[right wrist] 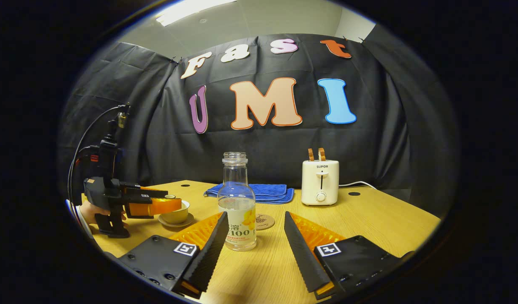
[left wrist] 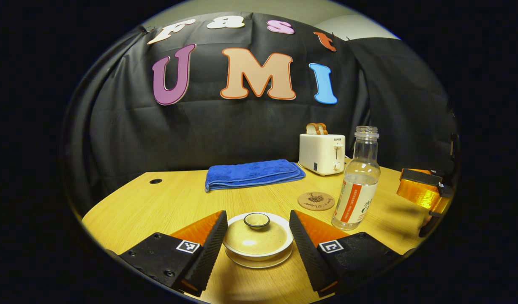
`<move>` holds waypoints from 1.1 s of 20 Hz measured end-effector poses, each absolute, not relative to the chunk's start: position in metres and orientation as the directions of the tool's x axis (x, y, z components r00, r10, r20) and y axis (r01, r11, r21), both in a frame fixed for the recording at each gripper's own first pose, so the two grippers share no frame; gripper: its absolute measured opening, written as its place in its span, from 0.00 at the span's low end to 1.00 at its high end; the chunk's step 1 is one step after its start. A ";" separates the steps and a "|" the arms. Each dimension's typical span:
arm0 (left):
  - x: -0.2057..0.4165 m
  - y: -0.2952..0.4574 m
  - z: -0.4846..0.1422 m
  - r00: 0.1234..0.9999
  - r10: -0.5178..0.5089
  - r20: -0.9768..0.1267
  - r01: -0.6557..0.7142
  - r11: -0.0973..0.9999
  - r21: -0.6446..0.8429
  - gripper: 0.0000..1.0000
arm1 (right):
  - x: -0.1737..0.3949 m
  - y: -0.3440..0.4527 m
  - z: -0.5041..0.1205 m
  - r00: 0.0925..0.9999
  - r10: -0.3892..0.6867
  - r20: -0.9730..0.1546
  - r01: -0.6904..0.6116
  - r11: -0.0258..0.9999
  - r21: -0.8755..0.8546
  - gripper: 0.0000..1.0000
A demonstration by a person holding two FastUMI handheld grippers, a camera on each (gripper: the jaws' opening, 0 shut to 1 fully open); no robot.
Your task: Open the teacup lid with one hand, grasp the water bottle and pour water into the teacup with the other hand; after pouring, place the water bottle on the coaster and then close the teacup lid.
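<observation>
Over on the wooden table (left wrist: 166,202), the left gripper (left wrist: 256,240) sits low with its two fingers spread wide, one on each side of the teacup (left wrist: 258,242), and neither finger touches it; there is a clear gap on both sides. The lid (left wrist: 257,232) is on the cup, its small round knob facing up, and the cup rests on a saucer (left wrist: 259,259). In the right gripper view the same tool shows at the far left, held in a hand (right wrist: 86,213), its fingers level with the cup's rim. The right gripper (right wrist: 252,245) is just as wide open and holds nothing. The water bottle (right wrist: 237,207) stands upright ahead of it, uncapped and part full, close to the left finger (right wrist: 210,247), though I cannot tell whether they touch. The cork coaster (right wrist: 265,221) lies bare just behind the bottle, and in the left gripper view it sits between the teacup and the toaster (left wrist: 322,154), just beside the bottle. The toaster, with bread slices poking out, stands by the back wall next to a folded blue towel (left wrist: 252,174).
</observation>
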State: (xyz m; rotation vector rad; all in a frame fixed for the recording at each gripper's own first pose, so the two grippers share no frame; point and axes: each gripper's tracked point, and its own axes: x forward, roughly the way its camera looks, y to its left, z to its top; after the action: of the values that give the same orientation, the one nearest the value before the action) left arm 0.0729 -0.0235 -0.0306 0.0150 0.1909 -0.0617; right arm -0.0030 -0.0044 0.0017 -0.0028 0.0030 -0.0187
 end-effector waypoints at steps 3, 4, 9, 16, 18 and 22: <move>0.076 -0.021 -0.031 0.980 -0.052 -0.191 0.056 0.998 0.014 0.87 | -0.003 -0.005 0.001 1.000 -0.018 -0.003 0.018 1.000 -0.003 0.87; 0.077 -0.022 -0.032 0.980 -0.051 -0.192 0.055 0.998 0.014 0.84 | -0.003 -0.005 0.002 1.000 -0.019 -0.003 0.019 1.000 -0.003 0.85; 0.082 -0.019 -0.031 0.982 -0.040 -0.185 0.045 0.999 0.027 0.70 | -0.003 -0.005 0.001 1.000 -0.019 -0.003 0.019 1.000 -0.003 0.89; 0.085 -0.019 -0.031 0.984 -0.037 -0.177 0.043 0.999 0.032 0.51 | -0.003 -0.005 0.002 1.000 -0.018 -0.003 0.018 1.000 -0.004 0.89; 0.086 -0.019 -0.029 0.985 -0.039 -0.168 0.045 0.998 0.032 0.50 | -0.003 -0.005 0.002 1.000 -0.018 -0.003 0.018 1.000 -0.004 0.84; 0.087 -0.023 -0.028 0.985 -0.051 -0.164 0.059 0.997 0.047 0.34 | -0.003 -0.005 0.001 1.000 -0.018 -0.002 0.018 1.000 -0.003 0.87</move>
State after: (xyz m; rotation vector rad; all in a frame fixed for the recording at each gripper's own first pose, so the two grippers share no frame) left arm 0.0865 -0.0233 -0.0284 0.0522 0.1633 -0.0555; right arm -0.0031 -0.0048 0.0014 -0.0034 0.0025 -0.0184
